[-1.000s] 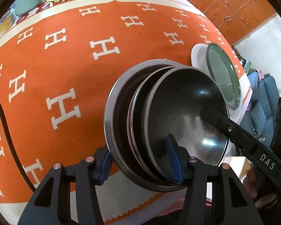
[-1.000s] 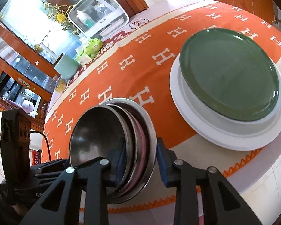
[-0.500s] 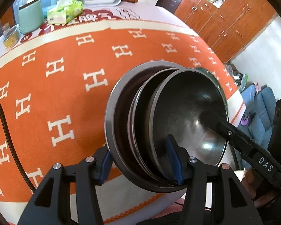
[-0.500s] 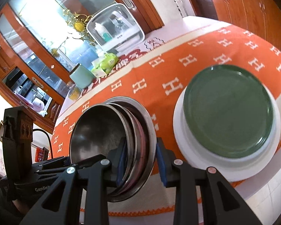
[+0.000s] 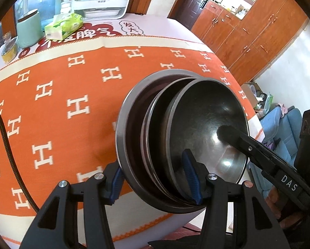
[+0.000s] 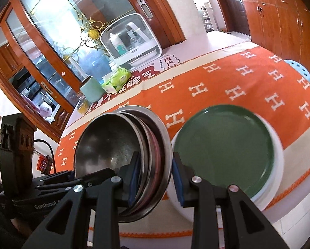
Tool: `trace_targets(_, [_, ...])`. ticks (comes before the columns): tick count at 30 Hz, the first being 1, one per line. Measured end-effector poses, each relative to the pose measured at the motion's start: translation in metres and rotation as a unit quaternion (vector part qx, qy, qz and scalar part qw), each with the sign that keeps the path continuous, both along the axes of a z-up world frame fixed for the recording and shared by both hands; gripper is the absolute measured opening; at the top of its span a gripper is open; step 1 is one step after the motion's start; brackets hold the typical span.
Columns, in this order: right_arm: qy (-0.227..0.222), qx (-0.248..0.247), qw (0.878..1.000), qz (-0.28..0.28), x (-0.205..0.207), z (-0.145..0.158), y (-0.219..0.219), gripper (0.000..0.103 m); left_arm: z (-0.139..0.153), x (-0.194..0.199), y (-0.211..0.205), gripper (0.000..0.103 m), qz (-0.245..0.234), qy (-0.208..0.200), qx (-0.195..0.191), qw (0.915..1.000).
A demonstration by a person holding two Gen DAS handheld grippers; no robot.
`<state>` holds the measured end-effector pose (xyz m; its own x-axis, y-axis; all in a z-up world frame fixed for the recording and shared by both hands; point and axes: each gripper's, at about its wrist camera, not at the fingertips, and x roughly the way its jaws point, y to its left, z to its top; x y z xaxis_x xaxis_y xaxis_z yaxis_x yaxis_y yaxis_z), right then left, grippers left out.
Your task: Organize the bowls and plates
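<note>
A nested stack of metal bowls (image 5: 198,128) is held on edge in the air above the orange tablecloth (image 5: 57,108). My left gripper (image 5: 155,180) is shut on the stack's lower rim, one pad outside, one inside. My right gripper (image 6: 155,176) is shut on the same stack (image 6: 111,145) from the opposite side; one of its fingers (image 5: 256,151) shows inside the top bowl. A green plate (image 6: 223,147) lies on a white plate (image 6: 278,161) on the table, right of the stack.
At the table's far edge stand a green tissue pack (image 5: 63,25), a mint canister (image 5: 28,29), a small jar (image 5: 10,49) and a white cabinet-like appliance (image 6: 132,39). A black cable (image 5: 3,132) crosses the cloth at left. Wooden cupboards (image 5: 258,22) stand beyond.
Both grippers have lifted the bowl stack higher off the table; the views tilt up and show more of the room. The grips on the stack are unchanged.
</note>
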<state>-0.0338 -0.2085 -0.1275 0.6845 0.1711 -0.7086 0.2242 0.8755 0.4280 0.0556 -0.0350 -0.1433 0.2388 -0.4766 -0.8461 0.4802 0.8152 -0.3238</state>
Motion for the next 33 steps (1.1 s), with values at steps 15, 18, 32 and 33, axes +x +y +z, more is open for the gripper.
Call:
trace_targets(15, [0.018,-0.012,1.000,0.013,0.002,-0.002,-0.075,0.030,-0.005,-0.007,-0.076,0.051,0.007,0.010,-0.003,0.9999])
trace_targets(18, [0.024,-0.013,0.999,0.017,0.003,-0.004,-0.088,0.030,-0.008,-0.008,-0.089,0.051,0.010,0.016,-0.002,0.9998])
trace_targets(32, [0.064,-0.002,0.996,0.064,0.008,-0.027,-0.129,0.030,-0.026,-0.018,-0.136,0.051,0.051,0.050,0.029,0.9970])
trace_targets(33, [0.065,-0.001,0.996,0.067,0.009,-0.029,-0.131,0.031,-0.027,-0.019,-0.137,0.051,0.055,0.053,0.032,0.9966])
